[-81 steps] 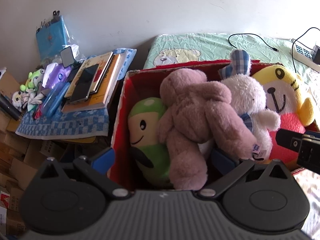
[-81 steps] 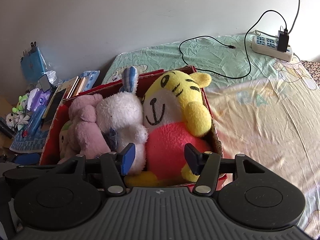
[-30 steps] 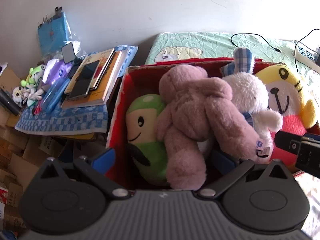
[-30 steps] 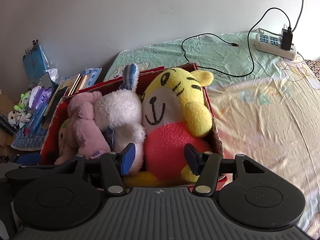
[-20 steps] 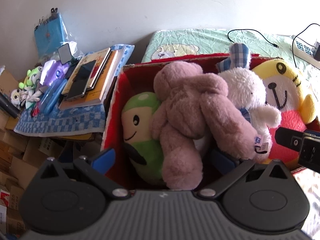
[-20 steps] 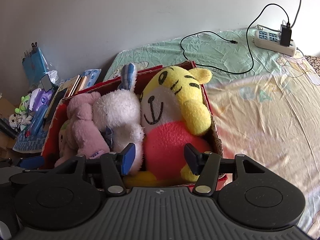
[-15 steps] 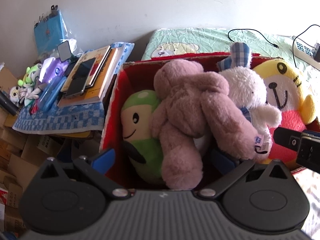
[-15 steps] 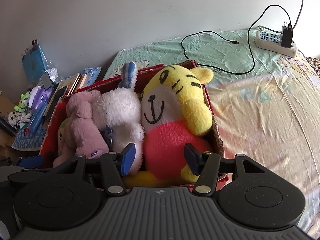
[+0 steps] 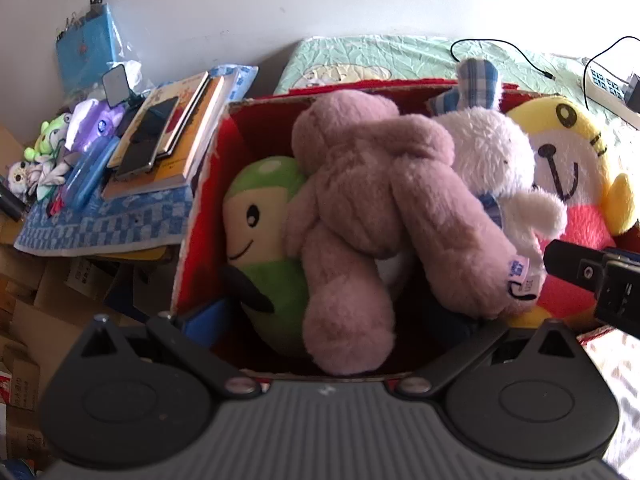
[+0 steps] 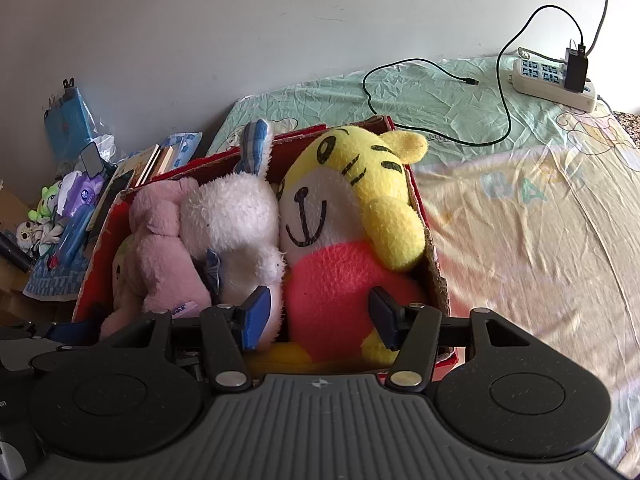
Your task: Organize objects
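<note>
**Desk:** Plush toys (image 10: 232, 216) fill a red box (image 9: 200, 216) at the edge of the bed sheet (image 10: 520, 240). Has anything changed in the last seconds?

**Photographer:** Almost nothing. The green toy (image 9: 260, 216), pink bear (image 9: 372, 184), white rabbit (image 9: 492, 148) and yellow tiger (image 10: 352, 184) lie pressed side by side exactly as they did. Only the left wrist view has drifted a little, so the box's near corner now sits under the left finger instead of beside it.

**Desk:** And the tools?

**Photographer:** The left gripper (image 9: 324, 320) is spread wide over the bear's legs and the green toy. The right gripper (image 10: 320, 318) has not moved, its jaws parted in front of the tiger's red belly. Neither visibly pinches any plush, so I read both as released.

**Desk:** What does that mean for the tidying?

**Photographer:** The box looks full, so the sorting of toys seems done or paused. The books (image 9: 172, 140) beside the box are untouched.
</note>
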`<action>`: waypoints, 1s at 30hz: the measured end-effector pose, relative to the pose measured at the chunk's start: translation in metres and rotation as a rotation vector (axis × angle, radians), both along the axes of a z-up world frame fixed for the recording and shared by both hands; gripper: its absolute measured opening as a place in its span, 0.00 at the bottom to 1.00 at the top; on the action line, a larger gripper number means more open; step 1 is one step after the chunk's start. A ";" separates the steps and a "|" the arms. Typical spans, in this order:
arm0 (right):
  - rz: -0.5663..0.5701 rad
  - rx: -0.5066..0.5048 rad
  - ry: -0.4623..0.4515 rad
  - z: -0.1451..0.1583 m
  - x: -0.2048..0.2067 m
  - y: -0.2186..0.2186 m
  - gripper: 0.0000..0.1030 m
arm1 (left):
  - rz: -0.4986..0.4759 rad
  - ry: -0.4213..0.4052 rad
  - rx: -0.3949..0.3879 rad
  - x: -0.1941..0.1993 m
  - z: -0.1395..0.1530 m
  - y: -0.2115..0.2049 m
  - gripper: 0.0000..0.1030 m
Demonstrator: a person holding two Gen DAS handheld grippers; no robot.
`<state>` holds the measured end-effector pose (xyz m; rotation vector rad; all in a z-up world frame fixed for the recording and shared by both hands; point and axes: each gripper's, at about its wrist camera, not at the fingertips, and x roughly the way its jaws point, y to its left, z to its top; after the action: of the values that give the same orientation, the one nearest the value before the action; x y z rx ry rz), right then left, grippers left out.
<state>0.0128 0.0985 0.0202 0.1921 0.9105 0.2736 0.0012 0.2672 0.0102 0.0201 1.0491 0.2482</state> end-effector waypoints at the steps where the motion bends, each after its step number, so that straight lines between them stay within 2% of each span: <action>1: 0.001 -0.001 0.000 0.000 0.000 0.000 0.56 | -0.001 0.000 -0.001 0.000 0.000 0.000 1.00; 15: 0.017 -0.028 -0.008 0.000 -0.001 0.005 0.59 | 0.007 0.004 -0.025 -0.002 -0.003 0.003 1.00; 30: 0.014 -0.014 -0.006 -0.002 -0.002 0.004 0.59 | -0.006 -0.009 0.008 -0.002 -0.004 -0.002 0.99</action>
<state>0.0106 0.1021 0.0186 0.1722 0.9075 0.2806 -0.0008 0.2649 0.0060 0.0293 1.0392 0.2463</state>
